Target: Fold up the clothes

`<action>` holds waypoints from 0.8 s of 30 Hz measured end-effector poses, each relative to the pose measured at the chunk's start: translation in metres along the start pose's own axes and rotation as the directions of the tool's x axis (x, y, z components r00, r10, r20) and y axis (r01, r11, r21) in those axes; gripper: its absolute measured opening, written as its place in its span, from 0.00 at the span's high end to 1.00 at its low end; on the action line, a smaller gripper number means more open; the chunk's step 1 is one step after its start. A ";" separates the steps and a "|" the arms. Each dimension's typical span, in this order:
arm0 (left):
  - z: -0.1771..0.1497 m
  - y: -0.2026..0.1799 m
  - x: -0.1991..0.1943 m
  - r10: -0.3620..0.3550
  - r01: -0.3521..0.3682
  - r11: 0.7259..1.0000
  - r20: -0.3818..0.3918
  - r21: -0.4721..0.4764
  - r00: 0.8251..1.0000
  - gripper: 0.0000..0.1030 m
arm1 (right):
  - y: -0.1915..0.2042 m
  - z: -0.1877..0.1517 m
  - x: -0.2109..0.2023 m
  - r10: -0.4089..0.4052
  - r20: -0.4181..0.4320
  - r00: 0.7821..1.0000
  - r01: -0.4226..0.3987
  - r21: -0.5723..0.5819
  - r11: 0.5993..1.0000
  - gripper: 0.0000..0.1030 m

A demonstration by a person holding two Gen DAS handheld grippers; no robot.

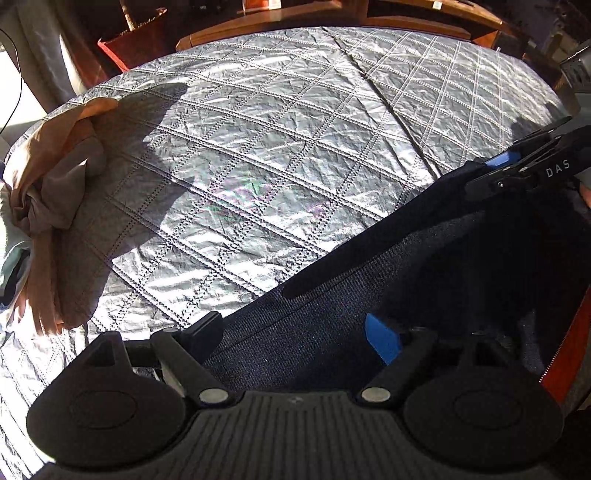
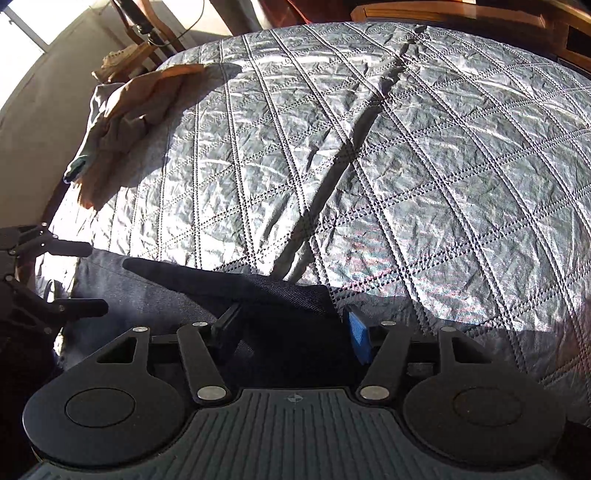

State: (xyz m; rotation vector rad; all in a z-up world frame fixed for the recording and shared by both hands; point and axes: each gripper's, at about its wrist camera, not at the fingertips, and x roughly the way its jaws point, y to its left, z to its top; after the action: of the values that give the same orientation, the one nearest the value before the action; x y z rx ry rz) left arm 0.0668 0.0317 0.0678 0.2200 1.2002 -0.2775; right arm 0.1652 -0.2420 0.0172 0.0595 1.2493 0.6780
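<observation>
- Our left gripper [image 1: 295, 332] hangs over the dark denim garment [image 1: 332, 332] with its jaws standing wide apart; the denim lies beneath and between the fingers, and we see no pad pressing on it.
- Our right gripper [image 2: 290, 328] also has its jaws apart, above a dark fold of the same denim garment [image 2: 258, 291]; whether its blue pad touches the cloth we cannot tell, as that part sits in deep shadow.
- In the left wrist view the right gripper [image 1: 491, 173] shows at the far edge of the denim, its fingertips over the garment's upper corner.
- In the right wrist view the left gripper [image 2: 85, 277] shows at the denim's left edge, two black fingers spread one above the other.
- The denim lies at the near edge of a silver quilted bedspread [image 1: 258, 166], crinkled, stitched in a diamond grid and lit by strong sun.
- Beyond the denim a long ridge [image 2: 351, 147] runs across the bedspread towards its far side.
- Well apart from the denim, at the bedspread's far left edge, lies a bunched tan garment [image 1: 55, 184] with a grey-green piece under it; it casts a shadow onto the quilt.
- Behind the bedspread we see wooden furniture [image 1: 332, 26] and a reddish-brown box [image 1: 136, 40] on the floor.
- In the right wrist view a wooden chair [image 2: 140, 40] stands past the tan garment [image 2: 136, 107], beside a pale wall.
- Between the denim and the tan garment the quilt is bare.
</observation>
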 end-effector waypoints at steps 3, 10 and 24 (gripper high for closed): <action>0.005 -0.001 0.006 -0.002 0.002 1.000 0.006 0.004 1.000 0.20 | 0.001 0.005 0.004 0.018 -0.076 0.997 -0.022 -0.045 0.999 0.80; 0.008 -0.003 0.013 0.026 -0.026 1.000 0.003 0.010 1.000 0.20 | -0.004 0.026 -0.006 -0.031 -0.014 0.999 0.030 -0.042 0.999 0.94; 0.019 0.001 0.007 0.064 -0.063 0.997 0.041 -0.035 0.997 0.20 | -0.083 0.020 -0.029 -0.444 0.213 0.870 0.392 0.248 0.886 0.82</action>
State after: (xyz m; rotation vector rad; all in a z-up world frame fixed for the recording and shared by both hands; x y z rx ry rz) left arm 0.0860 0.0264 0.0675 0.2217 1.1527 -0.2052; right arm 0.2151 -0.3168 0.0156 0.0376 1.0196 0.1556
